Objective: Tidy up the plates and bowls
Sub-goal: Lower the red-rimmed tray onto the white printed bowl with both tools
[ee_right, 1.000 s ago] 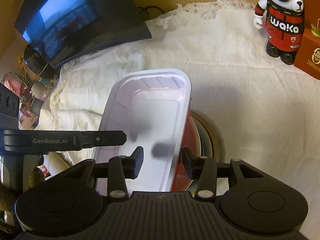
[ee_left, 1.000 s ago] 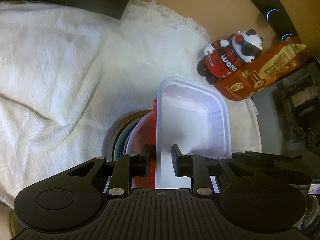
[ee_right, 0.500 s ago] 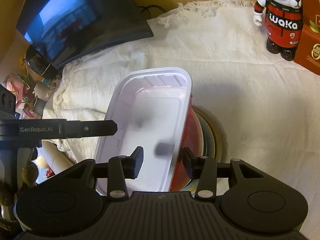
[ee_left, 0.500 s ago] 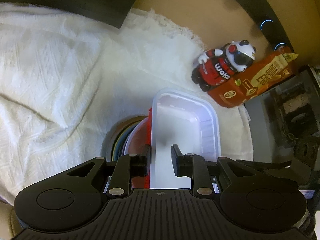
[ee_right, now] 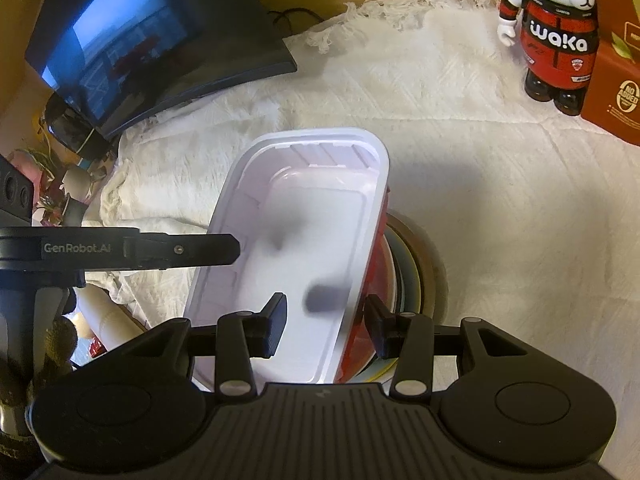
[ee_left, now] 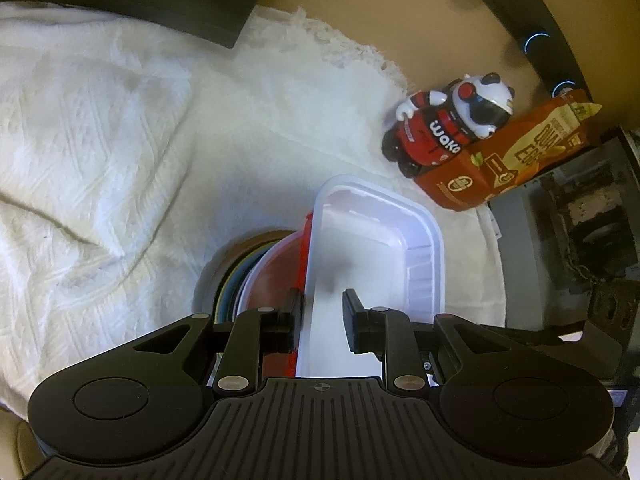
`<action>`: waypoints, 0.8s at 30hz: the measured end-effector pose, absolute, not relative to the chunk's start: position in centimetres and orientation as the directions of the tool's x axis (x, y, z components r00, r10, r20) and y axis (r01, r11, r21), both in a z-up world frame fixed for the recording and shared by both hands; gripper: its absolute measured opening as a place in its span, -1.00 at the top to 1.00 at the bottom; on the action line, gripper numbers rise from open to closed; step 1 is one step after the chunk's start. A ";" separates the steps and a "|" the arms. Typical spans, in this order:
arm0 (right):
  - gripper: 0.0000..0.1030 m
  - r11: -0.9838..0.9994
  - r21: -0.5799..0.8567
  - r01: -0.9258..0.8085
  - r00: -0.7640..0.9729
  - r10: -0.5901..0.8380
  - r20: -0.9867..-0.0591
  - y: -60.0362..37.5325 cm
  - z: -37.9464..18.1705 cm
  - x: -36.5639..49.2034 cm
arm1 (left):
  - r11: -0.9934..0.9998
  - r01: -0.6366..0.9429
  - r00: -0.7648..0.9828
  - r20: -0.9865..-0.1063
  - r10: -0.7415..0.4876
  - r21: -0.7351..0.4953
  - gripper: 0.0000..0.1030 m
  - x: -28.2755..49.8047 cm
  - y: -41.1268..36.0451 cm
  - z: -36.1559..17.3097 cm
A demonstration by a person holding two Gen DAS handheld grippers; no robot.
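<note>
A white rectangular plastic tray [ee_left: 376,248] [ee_right: 304,220] sits over a red bowl [ee_left: 276,272] [ee_right: 374,268], which tops a stack of plates [ee_left: 228,280] [ee_right: 416,272] on the cloth. My left gripper [ee_left: 322,312] straddles the tray's left long wall, one pad outside and one inside, shut on it. From the side, one of its fingers [ee_right: 180,248] reaches the tray's left rim. My right gripper [ee_right: 326,316] straddles the right long wall. Its inner finger stands clear of the wall and its outer finger is beside the red bowl. How the tray bears on the bowl is hidden.
A white textured cloth [ee_left: 120,140] covers the table. A toy bear [ee_left: 448,120] [ee_right: 556,40] and an orange box [ee_left: 500,168] [ee_right: 616,80] stand at the far right. A dark monitor [ee_right: 140,40] leans at the far left, with small clutter [ee_right: 48,184] below it.
</note>
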State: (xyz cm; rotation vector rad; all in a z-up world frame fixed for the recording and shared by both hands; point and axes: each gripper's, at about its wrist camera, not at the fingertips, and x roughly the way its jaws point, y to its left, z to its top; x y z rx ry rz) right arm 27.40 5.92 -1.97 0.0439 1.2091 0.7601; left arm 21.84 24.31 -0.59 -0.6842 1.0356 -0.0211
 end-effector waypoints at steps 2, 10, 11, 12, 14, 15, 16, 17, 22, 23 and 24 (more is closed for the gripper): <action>0.15 0.756 0.419 -0.503 0.147 0.552 -0.821 5.7 -1.8 27.4 | 0.792 -0.293 0.533 -0.779 -0.330 -0.536 0.52 21.6 24.4 -0.3; 0.15 0.745 0.422 -0.516 0.137 0.558 -0.818 5.0 -1.3 26.6 | 0.794 -0.282 0.522 -0.780 -0.345 -0.539 0.52 20.5 24.3 0.1; 0.15 0.742 0.425 -0.518 0.131 0.560 -0.818 5.0 -1.3 26.6 | 0.792 -0.282 0.517 -0.781 -0.351 -0.542 0.52 20.4 24.4 0.0; 0.14 0.741 0.426 -0.519 0.128 0.560 -0.819 5.1 -1.3 26.4 | 0.787 -0.282 0.514 -0.779 -0.358 -0.548 0.52 20.3 24.3 -0.1; 0.14 0.743 0.419 -0.522 0.131 0.556 -0.821 5.2 -1.1 26.2 | 0.784 -0.285 0.513 -0.779 -0.361 -0.552 0.52 20.1 24.3 -0.1; 0.14 0.742 0.420 -0.523 0.131 0.557 -0.820 5.2 -1.0 26.1 | 0.784 -0.284 0.517 -0.777 -0.359 -0.551 0.52 19.9 24.3 0.1; 0.14 0.740 0.422 -0.524 0.130 0.560 -0.818 5.2 -0.9 26.0 | 0.784 -0.282 0.523 -0.774 -0.357 -0.553 0.52 19.8 24.3 0.3; 0.14 0.738 0.425 -0.525 0.130 0.563 -0.816 5.2 -0.8 25.9 | 0.784 -0.277 0.529 -0.769 -0.358 -0.555 0.52 19.6 24.3 0.5; 0.14 0.738 0.431 -0.519 0.121 0.563 -0.817 5.2 -1.2 26.0 | 0.786 -0.265 0.534 -0.764 -0.362 -0.559 0.52 19.5 24.4 0.8; 0.14 0.741 0.431 -0.515 0.119 0.560 -0.820 5.2 -1.4 26.1 | 0.784 -0.273 0.526 -0.769 -0.363 -0.557 0.52 19.6 24.5 0.4; 0.14 0.745 0.430 -0.510 0.119 0.556 -0.822 5.2 -1.6 26.1 | 0.783 -0.281 0.516 -0.776 -0.364 -0.555 0.52 19.7 24.4 0.0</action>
